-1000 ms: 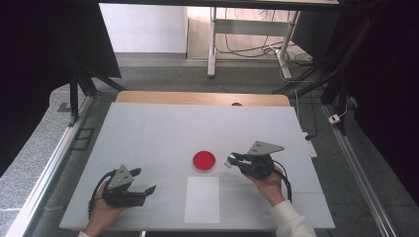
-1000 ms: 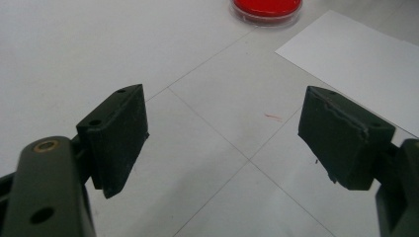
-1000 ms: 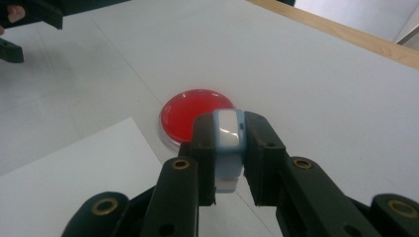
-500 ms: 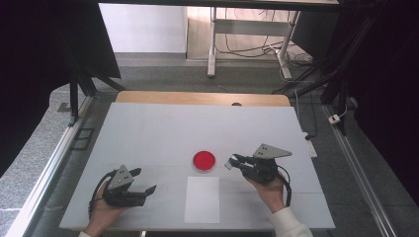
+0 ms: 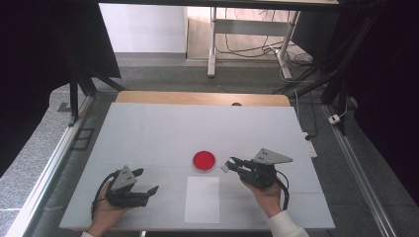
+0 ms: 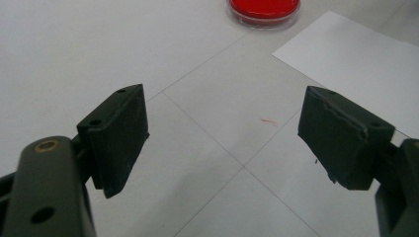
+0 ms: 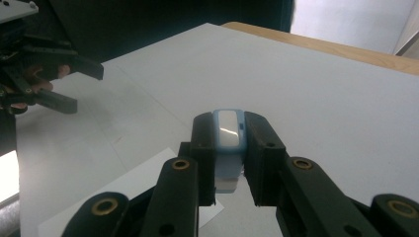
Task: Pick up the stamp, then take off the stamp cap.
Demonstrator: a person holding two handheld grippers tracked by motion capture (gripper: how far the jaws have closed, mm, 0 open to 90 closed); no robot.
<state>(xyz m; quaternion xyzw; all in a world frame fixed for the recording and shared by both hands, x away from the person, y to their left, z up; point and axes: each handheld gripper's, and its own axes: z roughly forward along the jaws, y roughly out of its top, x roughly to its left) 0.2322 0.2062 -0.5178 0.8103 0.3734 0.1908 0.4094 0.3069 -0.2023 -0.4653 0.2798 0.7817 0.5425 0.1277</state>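
Your right gripper (image 7: 228, 163) pinches a small pale-blue plastic block (image 7: 228, 129) above the table, near the red dish (image 5: 204, 160). Light, rigid, slick: grip flat sides. Left gripper (image 6: 222, 143) spread, empty.

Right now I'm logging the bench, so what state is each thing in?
Left tool: open, holding nothing.
Right tool: shut on small blue-and-white object.
Red dish: flat on table, untouched.
White sheet: flat, near the dish.
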